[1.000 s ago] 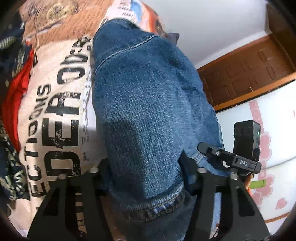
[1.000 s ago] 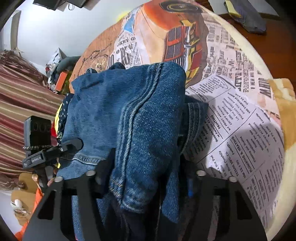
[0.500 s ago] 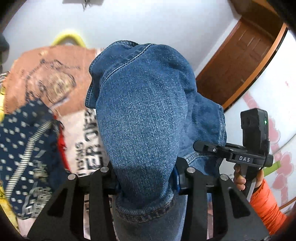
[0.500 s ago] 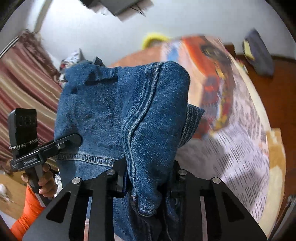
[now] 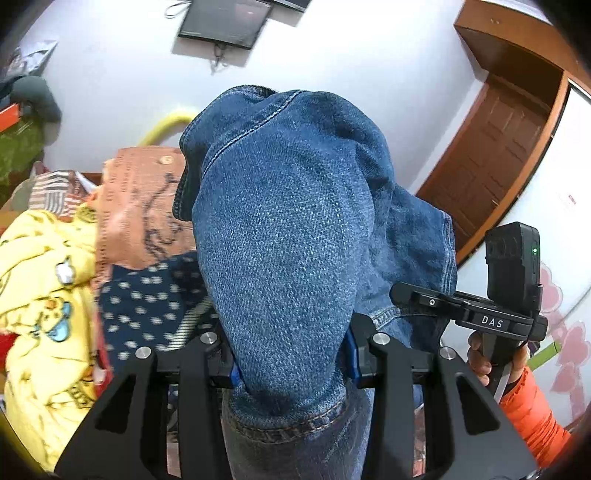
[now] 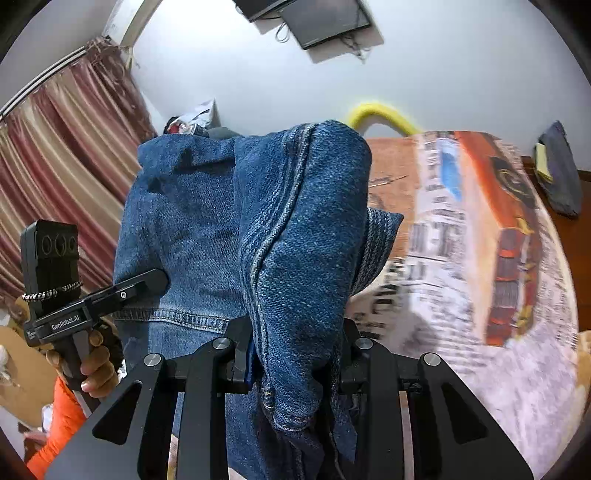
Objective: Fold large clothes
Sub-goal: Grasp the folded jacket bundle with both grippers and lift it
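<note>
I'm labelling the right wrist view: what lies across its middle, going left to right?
Striped curtain → left gripper → denim garment → newspaper-print bedcover → dark cloth.

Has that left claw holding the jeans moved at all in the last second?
Yes. The left claw, shut on the jeans, has risen: the bedspread dropped lower and the wall screen appeared.
</note>
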`<state>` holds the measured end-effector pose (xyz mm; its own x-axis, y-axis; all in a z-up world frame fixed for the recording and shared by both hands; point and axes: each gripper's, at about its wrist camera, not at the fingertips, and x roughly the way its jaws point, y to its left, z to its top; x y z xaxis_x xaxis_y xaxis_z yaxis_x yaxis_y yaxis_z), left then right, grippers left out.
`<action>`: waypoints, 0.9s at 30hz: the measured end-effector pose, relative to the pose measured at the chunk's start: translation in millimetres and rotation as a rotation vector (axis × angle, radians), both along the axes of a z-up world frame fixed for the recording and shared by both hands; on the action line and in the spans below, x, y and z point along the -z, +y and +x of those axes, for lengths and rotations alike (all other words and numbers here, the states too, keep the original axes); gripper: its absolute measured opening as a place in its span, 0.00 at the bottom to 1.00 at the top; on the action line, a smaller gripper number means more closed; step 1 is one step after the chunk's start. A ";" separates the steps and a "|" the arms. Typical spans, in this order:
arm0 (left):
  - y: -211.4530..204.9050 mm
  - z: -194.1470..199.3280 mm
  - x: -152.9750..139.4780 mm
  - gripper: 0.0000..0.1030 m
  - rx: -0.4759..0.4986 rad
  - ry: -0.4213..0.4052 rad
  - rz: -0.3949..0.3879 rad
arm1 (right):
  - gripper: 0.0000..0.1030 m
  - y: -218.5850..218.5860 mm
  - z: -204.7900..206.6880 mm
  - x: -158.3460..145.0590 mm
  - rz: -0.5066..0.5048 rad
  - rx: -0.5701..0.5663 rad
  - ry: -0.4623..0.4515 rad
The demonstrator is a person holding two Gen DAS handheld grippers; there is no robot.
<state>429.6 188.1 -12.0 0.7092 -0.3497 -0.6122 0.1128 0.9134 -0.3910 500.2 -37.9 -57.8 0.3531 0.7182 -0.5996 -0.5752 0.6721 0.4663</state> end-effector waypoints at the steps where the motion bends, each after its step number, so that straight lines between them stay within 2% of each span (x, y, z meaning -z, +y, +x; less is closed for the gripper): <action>1: 5.2 0.7 3.0 0.39 -0.009 0.003 0.000 | 0.25 12.1 2.2 3.9 0.002 -0.009 0.008; 6: 51.7 4.4 32.3 0.39 -0.060 0.041 -0.018 | 0.25 53.0 12.2 31.2 -0.010 -0.038 0.064; 12: 108.0 26.1 88.0 0.39 -0.131 0.154 -0.083 | 0.25 96.2 40.4 73.9 -0.032 -0.049 0.185; 19: 140.9 46.8 154.2 0.43 -0.208 0.238 -0.114 | 0.25 131.3 76.0 127.7 -0.085 -0.032 0.269; 22: 145.8 50.4 168.5 0.52 -0.236 0.230 -0.090 | 0.29 132.4 86.0 136.3 -0.083 -0.030 0.307; 25: 151.1 52.6 182.9 0.56 -0.243 0.255 -0.114 | 0.34 140.6 77.8 133.2 -0.121 -0.031 0.296; 27: 149.8 46.9 181.0 0.58 -0.244 0.254 -0.108 | 0.38 138.5 69.5 125.4 -0.141 -0.027 0.281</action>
<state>476.5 337.9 -193.0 0.6099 -0.2617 -0.7480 -0.2161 0.8532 -0.4747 569.7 100.6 -183.2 0.1417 0.6275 -0.7656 -0.4556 0.7280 0.5123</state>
